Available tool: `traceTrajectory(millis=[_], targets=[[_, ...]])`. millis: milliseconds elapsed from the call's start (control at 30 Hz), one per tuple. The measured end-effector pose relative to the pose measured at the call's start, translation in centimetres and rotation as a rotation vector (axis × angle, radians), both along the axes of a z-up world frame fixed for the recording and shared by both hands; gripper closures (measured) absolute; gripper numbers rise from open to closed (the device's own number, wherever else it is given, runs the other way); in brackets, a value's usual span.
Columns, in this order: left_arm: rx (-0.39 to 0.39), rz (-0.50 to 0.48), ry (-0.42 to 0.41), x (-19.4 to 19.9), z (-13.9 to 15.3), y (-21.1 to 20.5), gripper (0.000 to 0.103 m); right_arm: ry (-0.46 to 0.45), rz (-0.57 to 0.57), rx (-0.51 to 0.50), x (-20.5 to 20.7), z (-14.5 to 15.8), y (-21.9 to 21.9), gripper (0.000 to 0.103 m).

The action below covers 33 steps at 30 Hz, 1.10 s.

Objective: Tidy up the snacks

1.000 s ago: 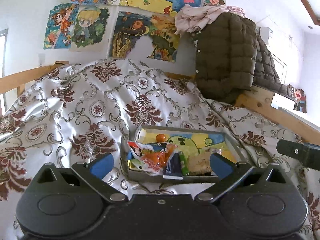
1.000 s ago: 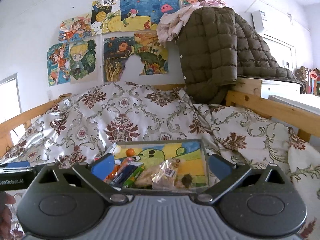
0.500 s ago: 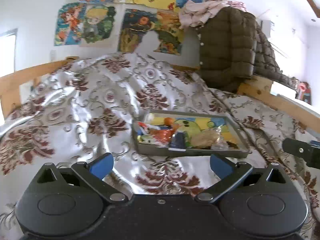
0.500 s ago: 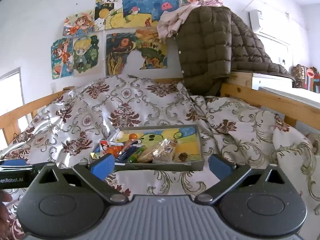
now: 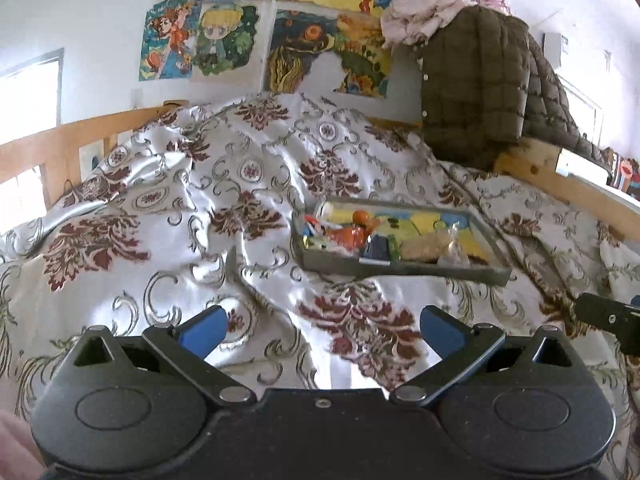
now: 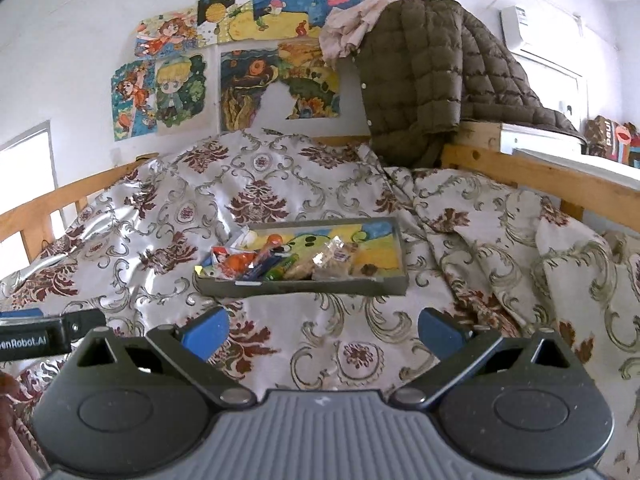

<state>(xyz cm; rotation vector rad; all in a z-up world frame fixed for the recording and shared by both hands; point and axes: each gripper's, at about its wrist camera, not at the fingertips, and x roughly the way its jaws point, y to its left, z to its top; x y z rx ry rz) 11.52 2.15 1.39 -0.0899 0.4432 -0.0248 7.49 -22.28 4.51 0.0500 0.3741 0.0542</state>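
A grey tray with a colourful picture bottom lies on the patterned bedspread; it also shows in the right wrist view. Several snack packets lie in its near half: an orange and white packet, a blue bar, a green stick and clear bags of biscuits. My left gripper is open and empty, well short of the tray. My right gripper is open and empty, also short of it.
A wooden bed rail runs along the right, with a brown padded jacket draped over it. A wooden rail runs on the left. Posters cover the wall behind. The bedspread is rumpled.
Both grippers have pulled back from the tray, which now looks smaller and farther off. Both stay open and empty. The snacks in the tray have not moved.
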Motion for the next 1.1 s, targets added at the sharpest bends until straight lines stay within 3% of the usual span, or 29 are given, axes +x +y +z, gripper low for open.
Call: traceTrajectory(millis=[233,533,1100], targets=[[0.027,-0.005,0.003,-1.5,-0.4,-0.7,0.001,0.025,-0.014,0.022,-1.4,-0.7,-0.5,0.000],[0.049,0.002,-0.006,-3.0,-0.6,-1.2,0.001,0.033,0.019,-0.049,-2.8,-1.3,1.4,0.000],[0.064,0.038,0.011,-3.5,-0.7,-1.2,0.001,0.050,-0.004,-0.042,-2.9,-1.5,0.9,0.000]])
